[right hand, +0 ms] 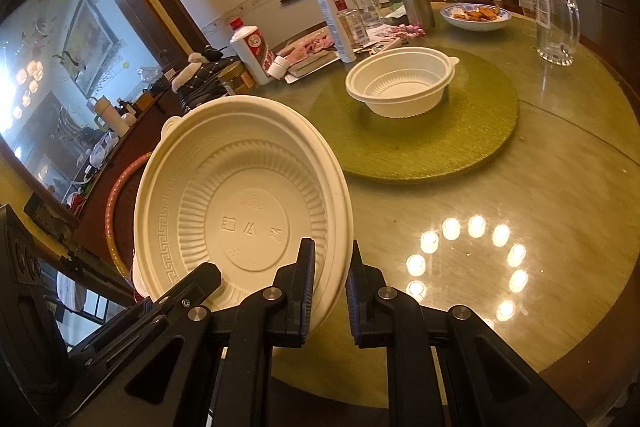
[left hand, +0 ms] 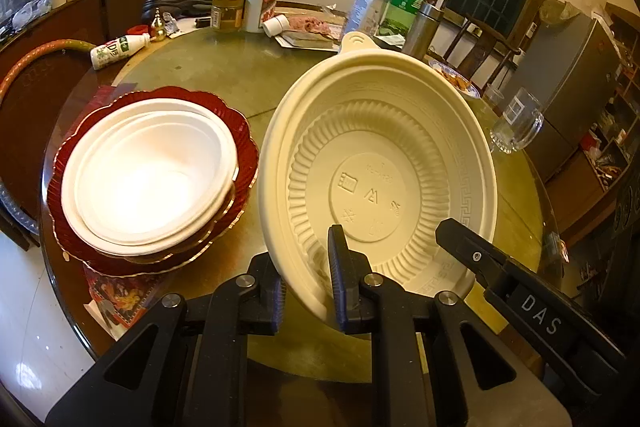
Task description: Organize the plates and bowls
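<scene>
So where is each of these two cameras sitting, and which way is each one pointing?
Left wrist view: rides on the left gripper, looking down its fingers at the cream bowl it clamps, with stacked white bowls on red plates beside; the right gripper's finger intrudes.
Right wrist view: rides on the right gripper, clamping that bowl's rim; a second cream bowl stands beyond.
Shared: the held bowl, the round table.

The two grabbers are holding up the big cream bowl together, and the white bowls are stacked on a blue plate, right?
Nearly. Both grippers, left and right, do clamp the cream bowl's rim, but the white bowls sit on a red plate, not blue. The left wrist view shows it.
</scene>
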Demonstrator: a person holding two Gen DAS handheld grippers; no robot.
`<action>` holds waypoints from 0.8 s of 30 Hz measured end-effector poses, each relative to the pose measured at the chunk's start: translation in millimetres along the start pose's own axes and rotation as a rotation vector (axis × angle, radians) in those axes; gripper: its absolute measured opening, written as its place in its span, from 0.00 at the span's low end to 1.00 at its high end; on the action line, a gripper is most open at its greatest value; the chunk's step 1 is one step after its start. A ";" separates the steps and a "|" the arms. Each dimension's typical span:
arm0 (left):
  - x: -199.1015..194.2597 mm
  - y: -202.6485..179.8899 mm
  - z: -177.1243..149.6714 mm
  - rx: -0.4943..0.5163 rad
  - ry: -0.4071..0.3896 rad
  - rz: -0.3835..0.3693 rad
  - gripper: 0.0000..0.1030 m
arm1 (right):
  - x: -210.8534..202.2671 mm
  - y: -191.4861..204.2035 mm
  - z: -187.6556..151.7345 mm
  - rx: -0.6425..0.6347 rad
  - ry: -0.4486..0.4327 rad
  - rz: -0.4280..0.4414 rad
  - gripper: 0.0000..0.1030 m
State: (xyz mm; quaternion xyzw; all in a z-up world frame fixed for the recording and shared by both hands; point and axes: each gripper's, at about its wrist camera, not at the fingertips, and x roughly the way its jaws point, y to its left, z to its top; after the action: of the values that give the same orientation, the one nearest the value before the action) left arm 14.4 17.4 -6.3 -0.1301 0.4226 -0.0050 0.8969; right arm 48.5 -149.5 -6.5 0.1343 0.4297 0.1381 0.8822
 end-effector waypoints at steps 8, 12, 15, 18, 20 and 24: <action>-8.0 17.4 6.9 -0.034 -0.029 0.023 0.17 | 3.9 20.3 4.8 -0.035 -0.001 0.025 0.14; -12.3 28.2 11.0 -0.054 -0.046 0.038 0.17 | 11.1 35.4 10.0 -0.060 0.002 0.046 0.14; -16.0 39.6 15.1 -0.074 -0.060 0.053 0.17 | 15.4 48.6 12.5 -0.080 0.003 0.065 0.14; -22.1 53.6 20.0 -0.095 -0.081 0.079 0.17 | 20.9 64.8 14.5 -0.105 0.006 0.087 0.14; -25.9 61.6 22.0 -0.106 -0.095 0.102 0.17 | 24.2 76.5 16.1 -0.123 0.005 0.103 0.14; -29.9 78.4 26.8 -0.128 -0.111 0.160 0.17 | 36.9 100.4 17.9 -0.163 0.016 0.158 0.14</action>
State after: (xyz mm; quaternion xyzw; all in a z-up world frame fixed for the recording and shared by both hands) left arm 7.6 102.8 14.0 -0.1532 0.3809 0.1008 0.9063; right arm 71.6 -45.5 13.2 0.0946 0.4122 0.2428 0.8730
